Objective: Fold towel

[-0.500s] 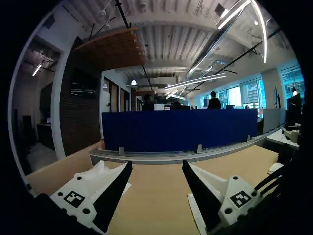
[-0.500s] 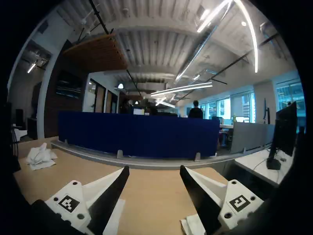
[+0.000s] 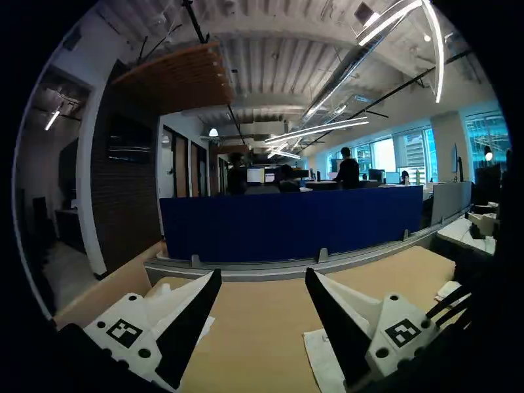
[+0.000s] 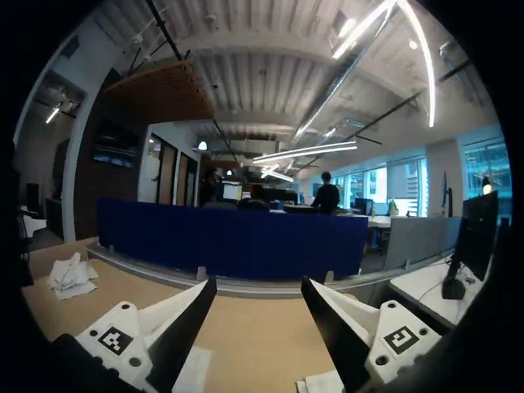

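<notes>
Left gripper [image 3: 262, 272], right gripper [image 4: 258, 280] both spread wide, empty, over desk [image 3: 262, 334]; aimed level, either could miss flat towel [image 3: 319, 357] edge, crumpling fold.

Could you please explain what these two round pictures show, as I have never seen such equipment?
There is no robot here: a person holds a two-finger gripper in each hand, and a fisheye camera rides on each, looking forward along its fingers. One picture is from the left gripper, the other from the right gripper. Both stand open over a wooden table and hold nothing. A crumpled white towel lies to the left in the right gripper view, flat white cloth lies near the fingers, and a blue partition stands behind.
</notes>
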Action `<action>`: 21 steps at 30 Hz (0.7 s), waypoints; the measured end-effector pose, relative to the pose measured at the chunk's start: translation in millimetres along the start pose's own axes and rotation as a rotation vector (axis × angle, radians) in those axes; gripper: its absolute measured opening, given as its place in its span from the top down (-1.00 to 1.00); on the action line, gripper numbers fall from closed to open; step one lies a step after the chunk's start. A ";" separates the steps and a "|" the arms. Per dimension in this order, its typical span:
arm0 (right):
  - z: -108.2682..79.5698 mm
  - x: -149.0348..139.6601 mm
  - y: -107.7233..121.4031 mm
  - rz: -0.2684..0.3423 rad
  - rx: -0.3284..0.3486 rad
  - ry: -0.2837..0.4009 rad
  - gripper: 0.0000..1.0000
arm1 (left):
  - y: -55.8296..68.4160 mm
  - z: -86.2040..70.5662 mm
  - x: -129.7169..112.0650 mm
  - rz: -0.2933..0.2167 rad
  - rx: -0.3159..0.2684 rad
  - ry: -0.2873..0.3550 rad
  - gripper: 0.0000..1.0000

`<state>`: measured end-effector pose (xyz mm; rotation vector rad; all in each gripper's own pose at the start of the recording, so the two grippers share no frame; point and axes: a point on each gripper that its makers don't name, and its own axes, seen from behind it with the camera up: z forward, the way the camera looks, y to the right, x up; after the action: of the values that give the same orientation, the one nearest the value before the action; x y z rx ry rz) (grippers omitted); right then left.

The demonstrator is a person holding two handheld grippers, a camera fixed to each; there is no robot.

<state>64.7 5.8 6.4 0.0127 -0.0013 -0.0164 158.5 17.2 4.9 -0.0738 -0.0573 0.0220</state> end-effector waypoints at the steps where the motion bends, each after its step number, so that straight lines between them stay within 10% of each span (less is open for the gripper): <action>1: -0.3 1.8 -1.7 -0.005 0.009 -0.006 -1.00 | 3.3 0.3 1.2 0.003 -0.015 -0.009 -0.90; 21: -18.9 -3.7 -61.3 -0.148 0.322 -0.188 -1.00 | 56.1 -6.4 -17.8 0.131 -0.284 -0.163 -0.90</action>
<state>60.1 -55.2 -13.3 0.3330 -0.1907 -0.1654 140.0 72.3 -6.6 -0.3597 -0.2189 0.1509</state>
